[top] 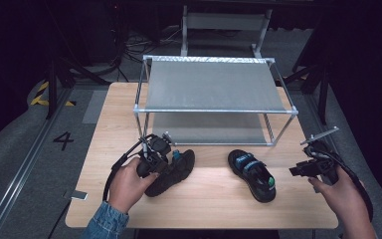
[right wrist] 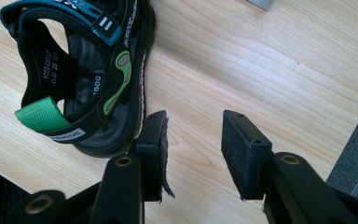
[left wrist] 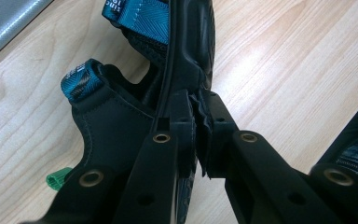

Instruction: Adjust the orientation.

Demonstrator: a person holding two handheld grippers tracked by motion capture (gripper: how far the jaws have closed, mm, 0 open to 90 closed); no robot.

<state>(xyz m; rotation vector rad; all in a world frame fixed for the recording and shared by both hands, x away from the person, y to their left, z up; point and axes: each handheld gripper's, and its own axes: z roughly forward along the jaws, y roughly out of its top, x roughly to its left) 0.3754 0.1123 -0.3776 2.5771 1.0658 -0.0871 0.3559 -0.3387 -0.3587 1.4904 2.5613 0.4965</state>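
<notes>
The person's left hand (top: 129, 181) is reaching in from the near edge of the counter (top: 209, 204), tilting the left hand-held gripper (top: 160, 152) forward, which is grasping the edge of the left sandal (top: 174, 172), its jaws clenched on it. The right sandal (top: 253, 174) is lying flat just beside, the two apart. Behind both, a metal shoe rack (top: 214, 89) is taking up the far half. The right hand-held gripper (top: 298, 171) is hovering near the counter's right edge, jaws released, with bare wood between them.
</notes>
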